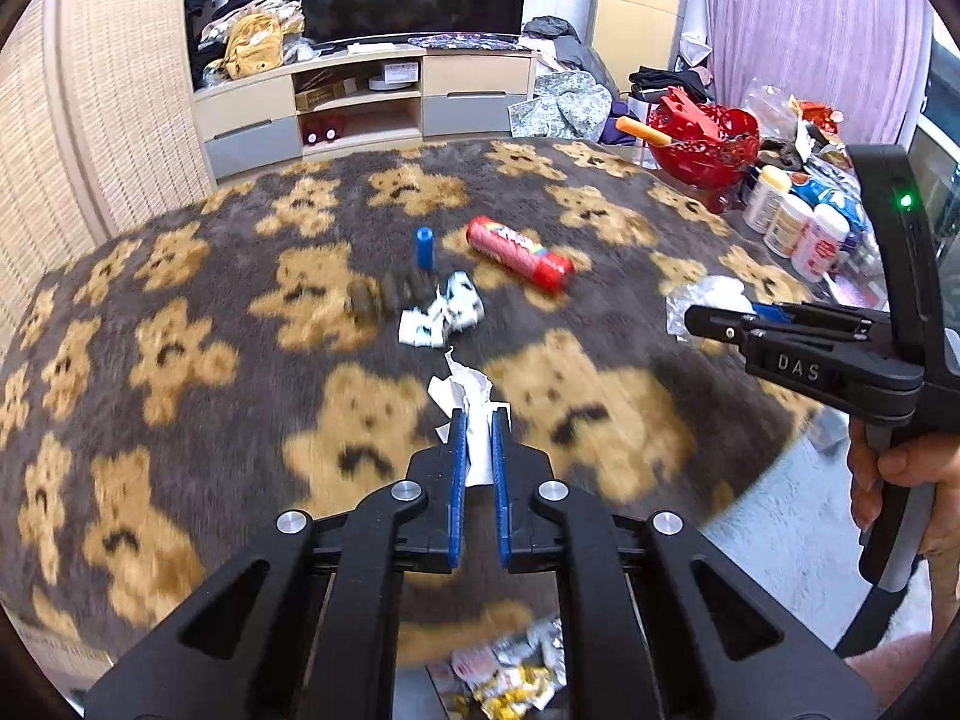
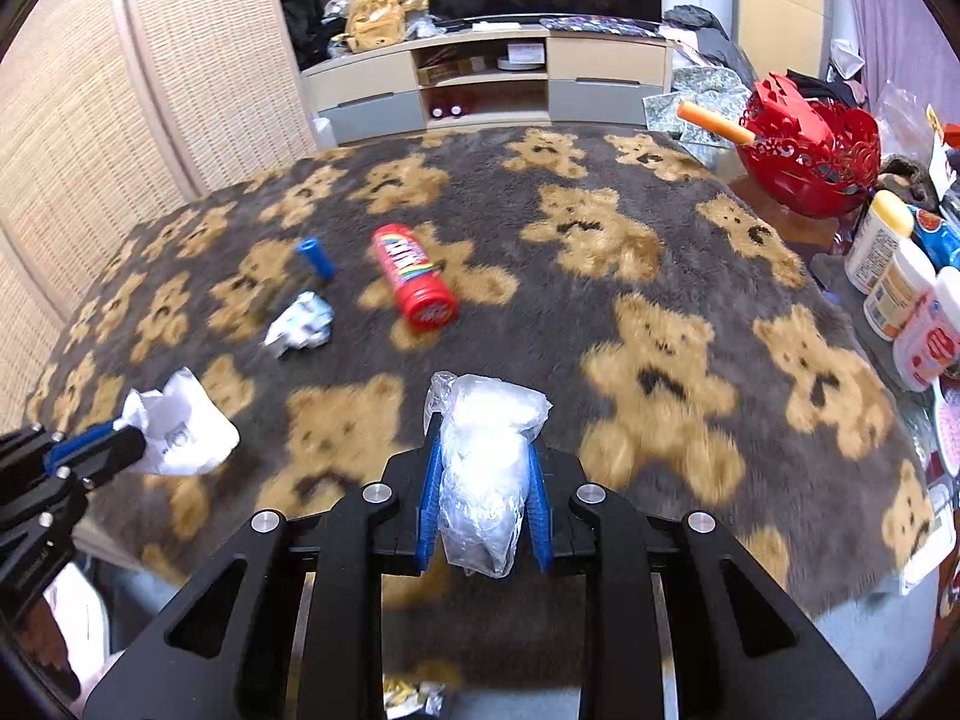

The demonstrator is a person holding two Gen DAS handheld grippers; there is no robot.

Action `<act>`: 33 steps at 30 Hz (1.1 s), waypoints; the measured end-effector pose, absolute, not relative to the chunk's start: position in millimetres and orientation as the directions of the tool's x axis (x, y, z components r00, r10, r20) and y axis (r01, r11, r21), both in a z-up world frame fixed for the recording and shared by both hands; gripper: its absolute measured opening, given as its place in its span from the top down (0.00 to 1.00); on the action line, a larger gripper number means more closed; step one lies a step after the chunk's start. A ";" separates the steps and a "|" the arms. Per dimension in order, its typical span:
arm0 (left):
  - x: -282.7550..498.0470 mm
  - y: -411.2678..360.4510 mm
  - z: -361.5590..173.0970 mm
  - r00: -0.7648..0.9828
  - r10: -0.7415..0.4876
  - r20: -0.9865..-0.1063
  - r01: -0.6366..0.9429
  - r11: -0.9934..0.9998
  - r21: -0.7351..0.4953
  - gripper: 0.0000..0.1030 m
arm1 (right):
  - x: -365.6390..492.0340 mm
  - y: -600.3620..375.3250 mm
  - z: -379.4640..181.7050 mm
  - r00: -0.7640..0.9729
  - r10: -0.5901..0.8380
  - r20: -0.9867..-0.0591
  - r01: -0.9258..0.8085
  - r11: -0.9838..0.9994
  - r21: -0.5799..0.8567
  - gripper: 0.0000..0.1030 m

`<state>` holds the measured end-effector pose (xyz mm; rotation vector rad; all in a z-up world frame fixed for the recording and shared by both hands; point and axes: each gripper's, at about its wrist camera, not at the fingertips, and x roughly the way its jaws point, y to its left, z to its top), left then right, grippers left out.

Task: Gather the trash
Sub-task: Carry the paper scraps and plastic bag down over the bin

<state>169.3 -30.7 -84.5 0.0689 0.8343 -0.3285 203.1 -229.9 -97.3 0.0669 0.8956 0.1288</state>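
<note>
My left gripper (image 1: 478, 420) is shut on a crumpled white paper (image 1: 465, 393), held above the bear-print blanket; it also shows in the right wrist view (image 2: 174, 429). My right gripper (image 2: 485, 438) is shut on a wad of clear plastic wrap (image 2: 483, 450), also seen in the left wrist view (image 1: 708, 303). On the blanket lie a crumpled white wrapper (image 1: 444, 312) (image 2: 300, 324), a red snack tube (image 1: 519, 252) (image 2: 414, 279), a small blue cylinder (image 1: 425, 246) (image 2: 316, 258) and dark lumps (image 1: 384, 294).
A brown bear-print blanket (image 1: 180, 360) covers the table. A red basket (image 2: 810, 150) and several jars (image 2: 894, 276) stand at the right edge. Snack wrappers (image 1: 510, 672) lie below the near edge. A TV cabinet (image 1: 366, 96) is behind.
</note>
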 end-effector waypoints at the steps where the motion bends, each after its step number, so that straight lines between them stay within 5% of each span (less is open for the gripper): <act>1: 160.0 -26.2 -84.6 0.620 -0.270 -0.736 0.306 0.948 -0.090 0.94 | 195.1 -227.5 -93.3 0.621 0.144 -0.771 -0.091 0.990 0.112 0.75; 14: 65.4 -16.4 -104.2 0.595 -0.316 -0.739 0.300 0.940 -0.160 0.94 | 89.6 -206.0 -83.9 0.624 0.223 -0.749 -0.135 0.975 0.178 0.75; 33: 3.8 -19.4 -221.5 0.457 -0.299 -0.838 0.257 0.946 -0.197 0.94 | 29.1 -176.3 -220.2 0.433 0.270 -0.860 -0.101 0.963 0.251 0.75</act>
